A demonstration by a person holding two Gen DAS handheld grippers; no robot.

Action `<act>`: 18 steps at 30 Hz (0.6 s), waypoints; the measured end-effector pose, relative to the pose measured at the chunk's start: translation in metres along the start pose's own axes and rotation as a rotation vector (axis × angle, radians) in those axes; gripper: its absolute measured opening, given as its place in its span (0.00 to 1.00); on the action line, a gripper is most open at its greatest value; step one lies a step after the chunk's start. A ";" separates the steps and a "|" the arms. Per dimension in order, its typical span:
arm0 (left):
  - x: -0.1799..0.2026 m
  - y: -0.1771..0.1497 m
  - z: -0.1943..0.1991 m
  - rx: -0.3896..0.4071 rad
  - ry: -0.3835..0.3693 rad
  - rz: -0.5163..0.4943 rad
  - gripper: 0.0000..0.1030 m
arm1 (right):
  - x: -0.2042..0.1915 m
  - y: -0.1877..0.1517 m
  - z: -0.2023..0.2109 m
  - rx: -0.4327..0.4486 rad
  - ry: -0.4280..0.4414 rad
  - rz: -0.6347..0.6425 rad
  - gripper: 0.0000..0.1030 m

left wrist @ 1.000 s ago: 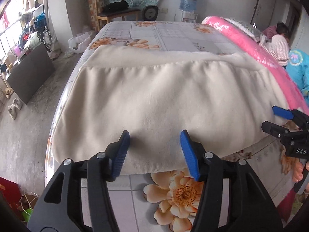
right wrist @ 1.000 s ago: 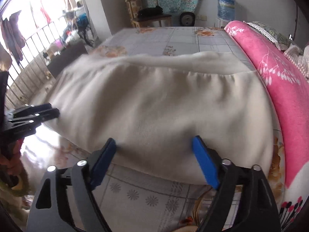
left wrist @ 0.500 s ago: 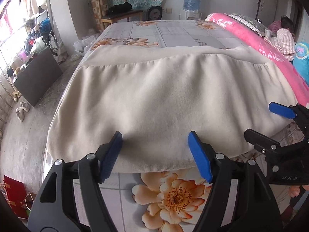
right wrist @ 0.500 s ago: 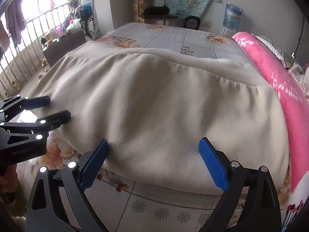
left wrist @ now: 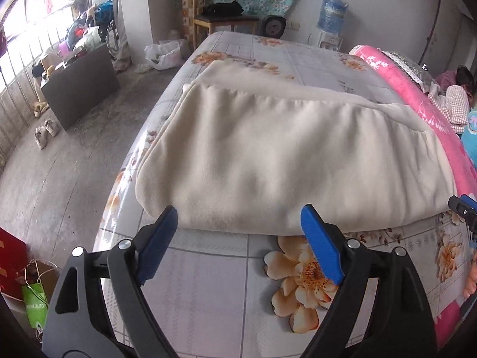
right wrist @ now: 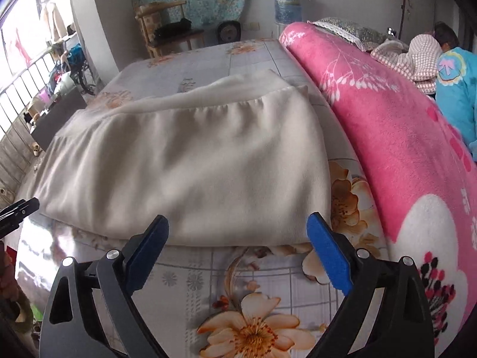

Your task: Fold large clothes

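Note:
A large cream garment point(left wrist: 283, 161) lies folded flat on the floral bed sheet point(left wrist: 208, 283); it also shows in the right wrist view point(right wrist: 193, 173). My left gripper point(left wrist: 238, 238) is open and empty, just short of the garment's near edge. My right gripper point(right wrist: 238, 238) is open and empty, also just short of the near edge, toward the garment's right end. The right gripper's tip shows at the right edge of the left wrist view point(left wrist: 463, 208); the left gripper's tip shows at the left edge of the right wrist view point(right wrist: 18, 211).
A rolled pink blanket point(right wrist: 402, 155) lies along the bed's right side, with a person point(right wrist: 453, 74) beyond it. The bed's left edge drops to a concrete floor point(left wrist: 59, 164) with a dark cabinet point(left wrist: 80, 86). A wooden chair point(left wrist: 220, 21) stands at the far wall.
Both grippers have drawn back from the garment's near edge and opened wider; more floral sheet shows in front of them. The garment lies still.

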State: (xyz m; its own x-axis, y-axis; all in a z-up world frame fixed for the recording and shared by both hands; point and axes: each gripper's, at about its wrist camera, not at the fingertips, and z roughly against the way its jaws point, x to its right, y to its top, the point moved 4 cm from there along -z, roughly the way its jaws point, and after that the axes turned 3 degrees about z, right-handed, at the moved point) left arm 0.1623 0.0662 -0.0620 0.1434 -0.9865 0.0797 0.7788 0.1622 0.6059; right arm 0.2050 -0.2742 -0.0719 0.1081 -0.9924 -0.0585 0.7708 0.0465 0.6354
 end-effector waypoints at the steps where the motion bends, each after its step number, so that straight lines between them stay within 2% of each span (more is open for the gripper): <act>1: 0.002 -0.001 0.008 0.012 -0.003 -0.011 0.79 | -0.004 -0.002 0.009 0.008 0.012 0.013 0.89; 6: 0.012 -0.019 0.032 0.012 -0.051 -0.021 0.82 | -0.026 -0.024 0.033 -0.012 0.045 0.081 0.90; 11: 0.030 -0.039 0.037 -0.008 -0.040 -0.071 0.82 | -0.041 -0.051 0.033 -0.083 0.061 0.065 0.91; 14: 0.037 -0.042 0.055 0.043 -0.030 -0.100 0.83 | -0.049 -0.058 0.039 -0.089 0.082 0.033 0.91; 18: 0.046 -0.035 0.092 0.180 -0.032 -0.139 0.90 | -0.061 -0.055 0.056 -0.041 0.039 0.055 0.91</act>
State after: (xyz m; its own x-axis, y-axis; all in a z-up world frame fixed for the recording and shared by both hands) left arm 0.0849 0.0130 -0.0067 0.0210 -0.9997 0.0091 0.6676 0.0208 0.7442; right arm 0.1207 -0.2225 -0.0596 0.1749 -0.9830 -0.0554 0.7878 0.1060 0.6067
